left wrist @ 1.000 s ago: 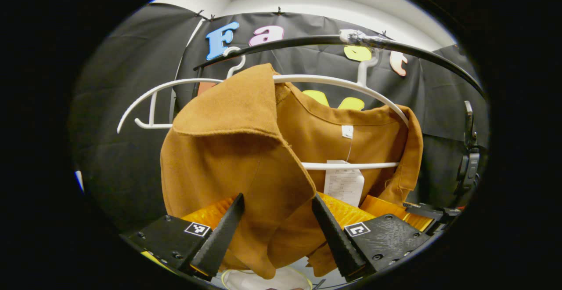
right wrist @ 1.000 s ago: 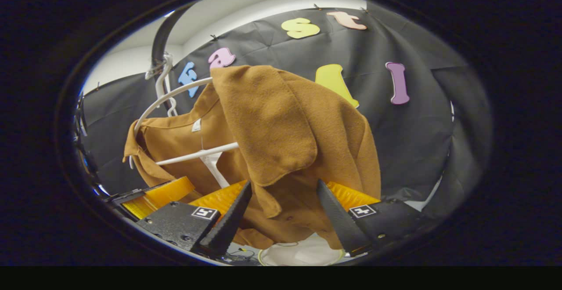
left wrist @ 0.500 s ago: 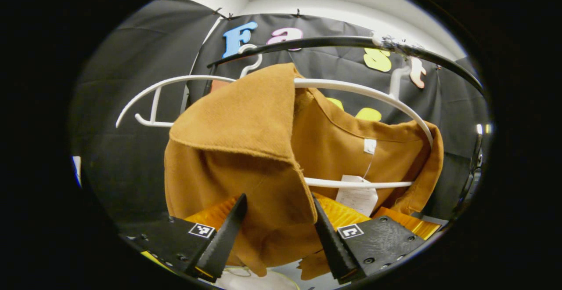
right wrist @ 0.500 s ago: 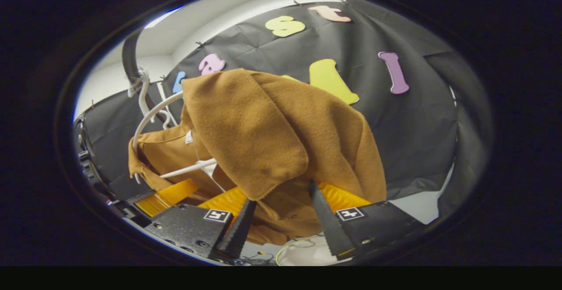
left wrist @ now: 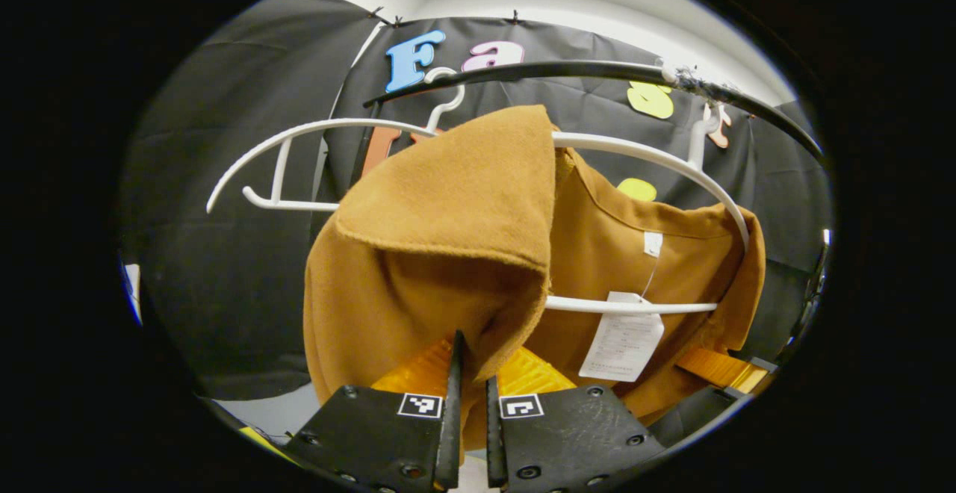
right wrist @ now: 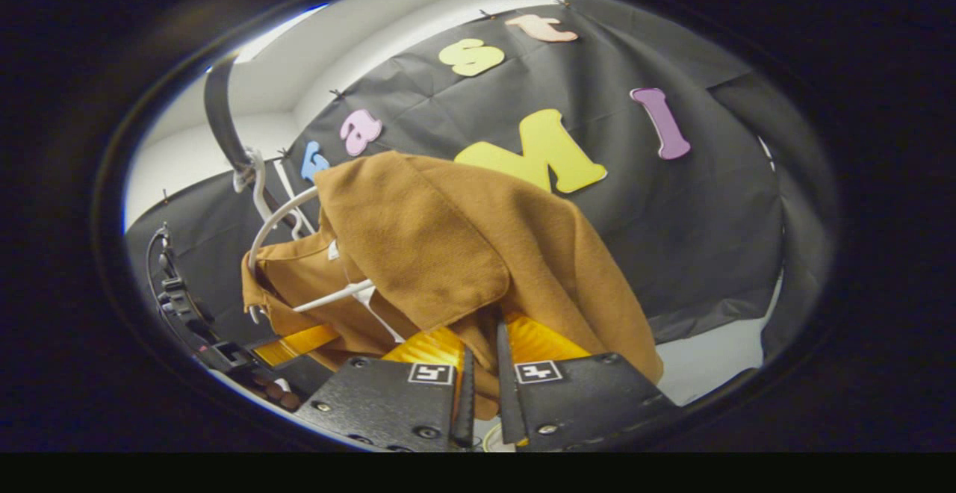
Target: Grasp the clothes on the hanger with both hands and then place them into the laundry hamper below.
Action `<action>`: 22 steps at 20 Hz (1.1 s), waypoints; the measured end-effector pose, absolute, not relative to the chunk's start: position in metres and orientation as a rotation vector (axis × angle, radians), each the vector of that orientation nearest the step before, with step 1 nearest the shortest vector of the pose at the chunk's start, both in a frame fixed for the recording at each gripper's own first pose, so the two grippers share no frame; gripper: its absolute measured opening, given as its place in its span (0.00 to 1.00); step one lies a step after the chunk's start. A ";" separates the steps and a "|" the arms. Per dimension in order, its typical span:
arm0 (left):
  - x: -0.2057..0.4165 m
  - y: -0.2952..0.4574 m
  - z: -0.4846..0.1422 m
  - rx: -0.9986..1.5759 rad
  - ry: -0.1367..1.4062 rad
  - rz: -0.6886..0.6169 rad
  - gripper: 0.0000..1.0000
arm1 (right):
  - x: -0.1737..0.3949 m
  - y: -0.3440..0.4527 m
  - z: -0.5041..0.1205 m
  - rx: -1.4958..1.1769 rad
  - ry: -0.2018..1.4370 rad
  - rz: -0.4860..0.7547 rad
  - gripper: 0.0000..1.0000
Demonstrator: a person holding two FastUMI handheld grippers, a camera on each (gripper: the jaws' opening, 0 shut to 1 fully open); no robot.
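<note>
The brown coat (left wrist: 448, 254) hangs draped over a white hanger (left wrist: 642, 155), which hooks onto a dark curved rail (left wrist: 567, 69) in front of the black cloth wall; a paper tag (left wrist: 624, 336) dangles from the collar inside. The left gripper (left wrist: 470, 373) is clenched on a fold of the coat's front edge, its fingers drawn nearly together with cloth pinched between them, and the right gripper (right wrist: 482, 362) is likewise clamped on the fabric of the opposite shoulder and lapel. In the right gripper view the coat (right wrist: 463, 254) slumps off the hanger (right wrist: 280, 216), whose hook catches the rail (right wrist: 220, 119) at the upper left. The hamper cannot be made out with any certainty at the bottom of either view. The main risk, as I judge it, is that each grip holds only a thin edge of thick cloth, so a downward pull could let the fabric slip out. The collar is wrapped over the hanger's arms and lower bar, so pulling straight down may drag the hanger along, swing it, or unhook it from the rail. A second empty white hanger (left wrist: 276, 179) hangs just beside and could be snagged. Uneven pulling between the two sides might leave one shoulder caught.
</note>
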State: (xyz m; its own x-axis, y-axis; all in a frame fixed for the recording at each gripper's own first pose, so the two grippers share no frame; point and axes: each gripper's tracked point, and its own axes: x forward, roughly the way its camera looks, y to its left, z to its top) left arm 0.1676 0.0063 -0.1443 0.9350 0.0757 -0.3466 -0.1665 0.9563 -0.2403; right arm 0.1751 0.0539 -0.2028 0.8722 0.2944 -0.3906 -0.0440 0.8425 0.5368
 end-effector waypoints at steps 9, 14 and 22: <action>0.142 0.022 -0.119 -0.282 0.282 0.116 0.05 | 0.168 0.016 -0.173 0.565 0.341 0.131 0.05; 0.130 0.033 -0.098 -0.277 0.229 0.111 0.05 | 0.167 0.010 -0.164 0.602 0.331 0.126 0.07; 0.120 0.062 -0.061 -0.244 0.152 0.167 0.05 | 0.174 -0.017 -0.133 0.582 0.229 0.050 0.06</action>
State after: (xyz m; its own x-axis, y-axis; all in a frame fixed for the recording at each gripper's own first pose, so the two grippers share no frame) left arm 0.1201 0.0615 -0.0612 0.9747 0.1457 -0.1693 -0.1824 0.9567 -0.2267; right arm 0.1742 -0.0171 -0.1326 0.9734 0.1112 -0.2004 0.0178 0.8351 0.5498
